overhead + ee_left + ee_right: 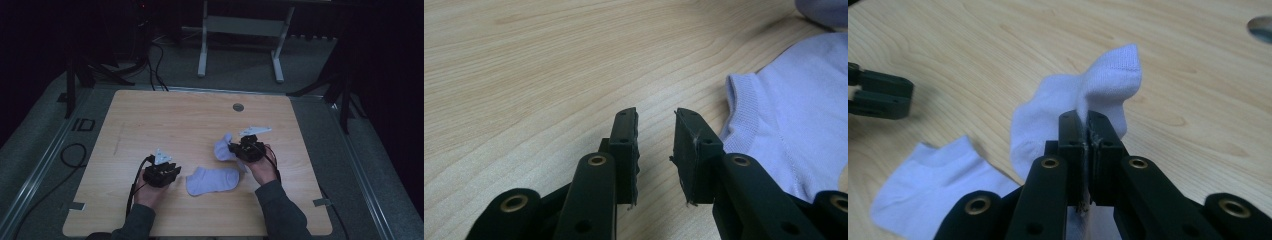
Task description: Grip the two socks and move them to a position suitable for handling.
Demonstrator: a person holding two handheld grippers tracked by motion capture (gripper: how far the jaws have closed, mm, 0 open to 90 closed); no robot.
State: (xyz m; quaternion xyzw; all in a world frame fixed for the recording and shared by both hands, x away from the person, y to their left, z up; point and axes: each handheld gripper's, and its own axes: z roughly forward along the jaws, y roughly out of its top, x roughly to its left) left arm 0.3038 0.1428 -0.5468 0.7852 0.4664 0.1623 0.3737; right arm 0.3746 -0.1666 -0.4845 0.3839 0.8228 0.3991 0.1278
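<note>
A pale lilac sock [212,180] lies flat on the wooden table [175,120] between the two hands. My left gripper [170,171] rests just left of it, open, with nothing between its jaws; in the left gripper view its tips [656,120] sit above bare wood, with the sock's cuff [749,95] close on the right. My right gripper [239,149] is shut on a second lilac sock [223,148] and holds it off the table. In the right gripper view this sock [1108,75] is pinched between the pads [1084,120] and its toe stands up beyond them.
A round grommet hole [238,107] sits near the table's far edge. Cables [72,155] trail off the left side onto the floor. A white frame [240,30] stands beyond the table. In the right gripper view the left gripper [878,97] shows at the left edge.
</note>
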